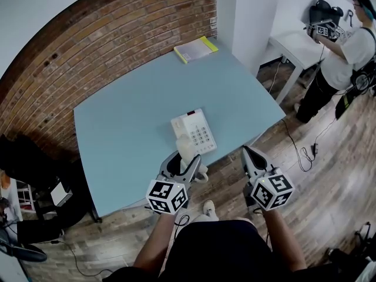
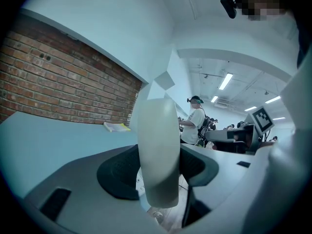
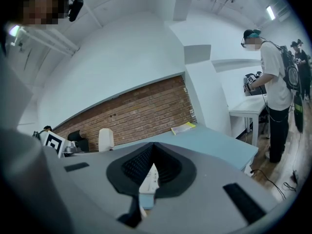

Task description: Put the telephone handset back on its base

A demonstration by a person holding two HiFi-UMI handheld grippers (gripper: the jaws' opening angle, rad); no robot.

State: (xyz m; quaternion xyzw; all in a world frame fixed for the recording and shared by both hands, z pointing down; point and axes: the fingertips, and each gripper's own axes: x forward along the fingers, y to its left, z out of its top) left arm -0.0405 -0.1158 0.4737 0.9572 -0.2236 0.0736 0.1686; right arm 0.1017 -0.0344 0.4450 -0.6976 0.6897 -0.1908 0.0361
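Note:
The white telephone base lies on the blue table, near its front edge. My left gripper is shut on the white handset, holding it just in front of the base, over the table's edge. In the left gripper view the handset stands upright between the two dark pads. My right gripper hovers beside the table's front right edge with its jaws shut and nothing held. Through the slit under its jaws the right gripper view shows the base, and further left the held handset.
A yellow-edged notebook lies at the table's far corner, against the brick wall. A person stands at a white side table on the right. Cables run over the wooden floor. Dark bags sit at the left.

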